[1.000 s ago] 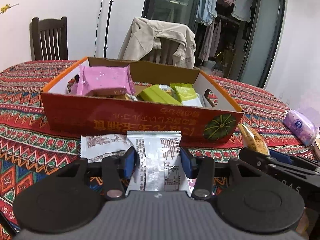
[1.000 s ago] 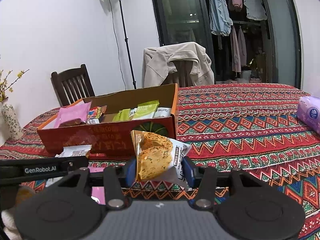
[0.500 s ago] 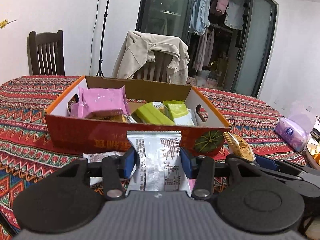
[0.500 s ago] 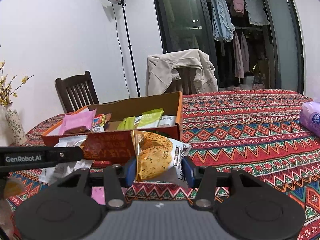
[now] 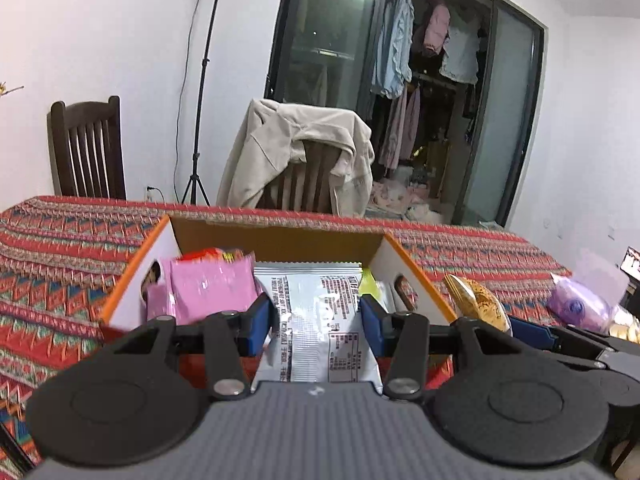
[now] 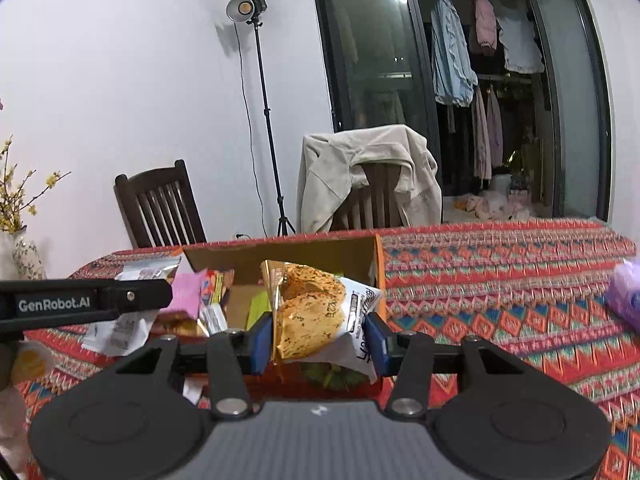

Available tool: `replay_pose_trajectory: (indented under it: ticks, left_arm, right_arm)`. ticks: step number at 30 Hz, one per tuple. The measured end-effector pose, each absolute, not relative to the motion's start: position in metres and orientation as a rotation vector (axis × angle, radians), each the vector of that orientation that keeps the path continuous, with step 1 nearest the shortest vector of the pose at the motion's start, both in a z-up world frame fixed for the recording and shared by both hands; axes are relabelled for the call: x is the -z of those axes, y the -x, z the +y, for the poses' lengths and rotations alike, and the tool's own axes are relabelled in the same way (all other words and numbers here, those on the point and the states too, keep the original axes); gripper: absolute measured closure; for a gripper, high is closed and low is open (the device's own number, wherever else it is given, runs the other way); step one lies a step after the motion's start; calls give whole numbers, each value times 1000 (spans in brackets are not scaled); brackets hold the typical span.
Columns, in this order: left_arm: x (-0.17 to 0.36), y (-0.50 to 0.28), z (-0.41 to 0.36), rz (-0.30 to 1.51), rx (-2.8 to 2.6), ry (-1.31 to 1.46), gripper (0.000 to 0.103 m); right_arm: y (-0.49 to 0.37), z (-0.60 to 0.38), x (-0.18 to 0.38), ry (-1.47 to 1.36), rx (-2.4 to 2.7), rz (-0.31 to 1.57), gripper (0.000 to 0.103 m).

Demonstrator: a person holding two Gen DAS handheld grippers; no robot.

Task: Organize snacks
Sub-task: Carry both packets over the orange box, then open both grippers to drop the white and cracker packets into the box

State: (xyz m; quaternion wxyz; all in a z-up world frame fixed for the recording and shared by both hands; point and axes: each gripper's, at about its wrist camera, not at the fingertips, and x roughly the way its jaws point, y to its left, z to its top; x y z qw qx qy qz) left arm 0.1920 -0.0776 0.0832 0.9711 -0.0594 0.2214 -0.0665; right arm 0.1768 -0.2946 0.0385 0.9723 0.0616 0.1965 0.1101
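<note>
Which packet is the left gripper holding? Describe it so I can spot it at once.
Start at the open cardboard box on the patterned tablecloth. In front of it, the left gripper has its jaws shut on a silver packet. Unlike the pink packet beside it, it is shiny foil with small black print.

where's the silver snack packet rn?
Left wrist view, centre: silver packet clamped in the left gripper, raised before the cardboard box, pink packet to its left.
</note>
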Motion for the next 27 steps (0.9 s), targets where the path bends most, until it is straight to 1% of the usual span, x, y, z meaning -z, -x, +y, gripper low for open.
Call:
replay_pose_trajectory:
  ticks: [7, 11, 17, 27]
  left_arm:
    - [-106, -224, -67, 392, 94, 162, 55]
    - [-109, -245, -61, 382, 60, 196, 55]
    - [-97, -270, -50, 364, 5, 216, 55]
    - [-70, -290, -37, 366, -14, 183, 55]
  right_arm:
    - [-209, -278, -57, -113, -213, 378, 55]
    - [-231, -268, -63, -114, -207, 372, 55]
    - [-261, -261, -57, -147, -192, 370, 55]
    - [-283, -255, -27, -142, -207, 351, 55]
